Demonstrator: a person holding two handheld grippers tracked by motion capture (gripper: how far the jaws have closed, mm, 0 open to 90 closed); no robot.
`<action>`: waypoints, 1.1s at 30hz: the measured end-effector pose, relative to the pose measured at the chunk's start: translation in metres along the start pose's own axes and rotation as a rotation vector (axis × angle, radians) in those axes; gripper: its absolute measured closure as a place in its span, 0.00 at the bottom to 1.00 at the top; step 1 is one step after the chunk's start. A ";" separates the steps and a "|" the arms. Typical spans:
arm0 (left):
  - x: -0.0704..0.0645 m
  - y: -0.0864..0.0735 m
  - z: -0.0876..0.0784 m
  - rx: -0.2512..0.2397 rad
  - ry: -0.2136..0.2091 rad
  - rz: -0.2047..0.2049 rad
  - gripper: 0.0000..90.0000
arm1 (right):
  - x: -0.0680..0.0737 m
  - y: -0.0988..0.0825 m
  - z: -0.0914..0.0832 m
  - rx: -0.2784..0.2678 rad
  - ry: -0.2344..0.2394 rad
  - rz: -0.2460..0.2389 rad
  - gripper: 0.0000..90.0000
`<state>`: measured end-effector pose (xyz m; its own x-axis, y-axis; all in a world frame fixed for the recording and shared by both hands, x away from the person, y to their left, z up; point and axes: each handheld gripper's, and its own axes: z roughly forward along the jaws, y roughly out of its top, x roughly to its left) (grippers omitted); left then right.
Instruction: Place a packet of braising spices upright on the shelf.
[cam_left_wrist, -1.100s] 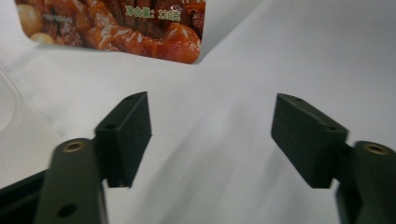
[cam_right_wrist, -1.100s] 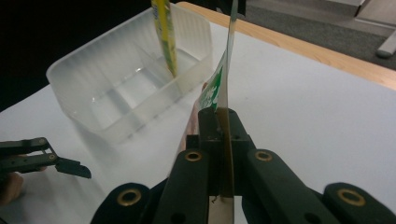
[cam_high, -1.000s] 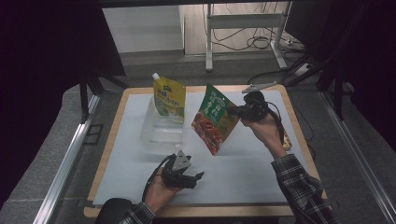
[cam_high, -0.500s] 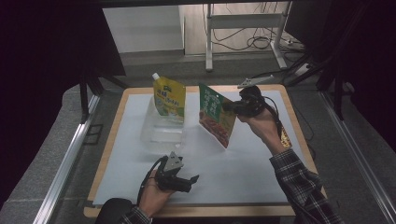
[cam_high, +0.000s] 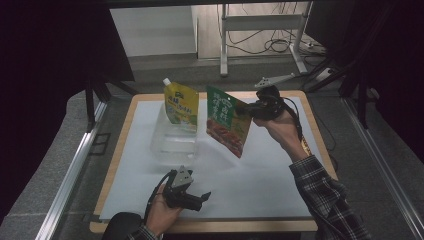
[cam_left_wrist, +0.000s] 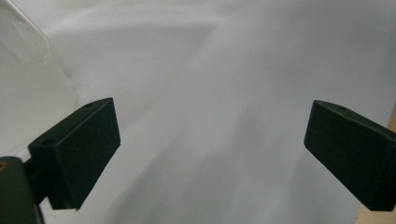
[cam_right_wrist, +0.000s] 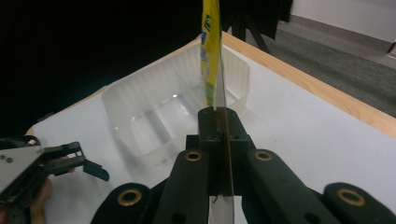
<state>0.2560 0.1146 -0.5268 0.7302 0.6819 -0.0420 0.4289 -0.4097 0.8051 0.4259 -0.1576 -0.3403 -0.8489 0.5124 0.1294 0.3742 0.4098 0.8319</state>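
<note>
Low in the frame I'm resting my left tongs (cam_high: 204, 197) with jaws just spread and empty, while right of centre my right tongs (cam_high: 251, 111) are clamping the light, floppy green pouch (cam_high: 227, 120) by its edge beside the clear tray (cam_high: 172, 150).

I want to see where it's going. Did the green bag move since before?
Yes. The green bag, pinched in the right claw, went up and a bit left, closer to the yellow pouch standing in the clear tray.
</note>
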 end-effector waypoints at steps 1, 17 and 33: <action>0.000 0.000 0.000 0.003 0.005 0.006 0.03 | 0.001 0.001 0.000 -0.001 0.007 -0.007 0.99; -0.004 -0.005 -0.004 0.024 0.025 0.040 0.00 | 0.011 0.016 -0.001 -0.020 0.068 -0.028 0.99; -0.004 -0.009 -0.012 0.036 0.046 0.033 0.02 | 0.021 0.033 0.018 -0.044 0.110 -0.056 0.99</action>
<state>0.2432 0.1226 -0.5271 0.7191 0.6948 0.0121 0.4245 -0.4530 0.7840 0.4271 -0.1201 -0.3200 -0.9046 0.4031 0.1386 0.3106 0.4007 0.8619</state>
